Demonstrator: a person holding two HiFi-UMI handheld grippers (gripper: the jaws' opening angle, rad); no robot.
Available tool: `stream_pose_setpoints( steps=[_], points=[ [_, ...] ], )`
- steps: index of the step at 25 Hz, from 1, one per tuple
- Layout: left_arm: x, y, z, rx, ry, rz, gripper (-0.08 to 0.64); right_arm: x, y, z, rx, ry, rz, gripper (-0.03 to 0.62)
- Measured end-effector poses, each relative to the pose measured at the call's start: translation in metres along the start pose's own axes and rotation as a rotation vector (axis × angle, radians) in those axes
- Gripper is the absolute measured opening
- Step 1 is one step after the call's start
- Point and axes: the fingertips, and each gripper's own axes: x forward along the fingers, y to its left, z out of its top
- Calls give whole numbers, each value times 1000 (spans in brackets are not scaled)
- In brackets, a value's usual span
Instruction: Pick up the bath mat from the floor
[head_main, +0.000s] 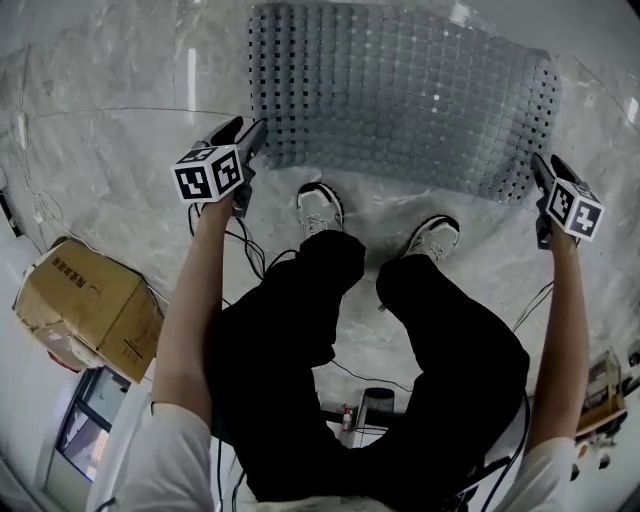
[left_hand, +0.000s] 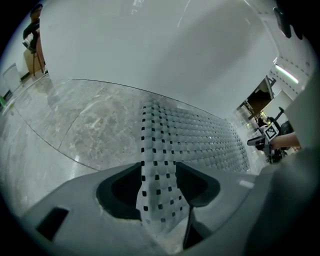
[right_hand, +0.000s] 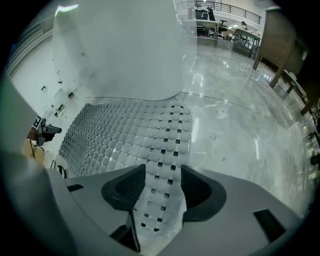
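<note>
The grey bath mat (head_main: 400, 90), studded with round bumps and edged with square holes, lies spread over the marble floor ahead of the person's shoes. My left gripper (head_main: 250, 130) sits at the mat's near left corner and my right gripper (head_main: 540, 165) at its near right corner. In the left gripper view a strip of mat (left_hand: 190, 140) runs between the jaws of the left gripper (left_hand: 159, 185), which stand apart. The right gripper view shows the same: the mat's corner (right_hand: 125, 135) lies between the parted jaws of the right gripper (right_hand: 162, 192).
A cardboard box (head_main: 90, 300) stands on the floor at the left. Cables (head_main: 250, 250) trail from the grippers past the person's legs. Shoes (head_main: 320, 205) stand just short of the mat's near edge. A white wall (left_hand: 160, 45) rises beyond the mat.
</note>
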Motion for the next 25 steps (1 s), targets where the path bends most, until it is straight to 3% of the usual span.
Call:
stream_pose_setpoints(
  steps=[7, 11, 15, 18, 21, 25],
  points=[
    [38, 25, 6, -67, -38, 6, 261, 33, -20, 4, 28, -17, -62, 210],
    [47, 32, 8, -33, -20, 13, 261, 41, -20, 4, 26, -18, -79, 221],
    [58, 32, 6, -48, 1, -9, 258, 46, -25, 5, 25, -38, -81, 232],
    [59, 30, 7, -34, 9, -24, 221, 49, -22, 2, 43, -44, -62, 230],
    [53, 23, 7, -28, 22, -50, 181, 44, -11, 1, 52, -12, -4, 142],
    [43, 3, 6, 14, 42, -71, 93, 28, 5, -3, 77, 13, 35, 95]
  ],
)
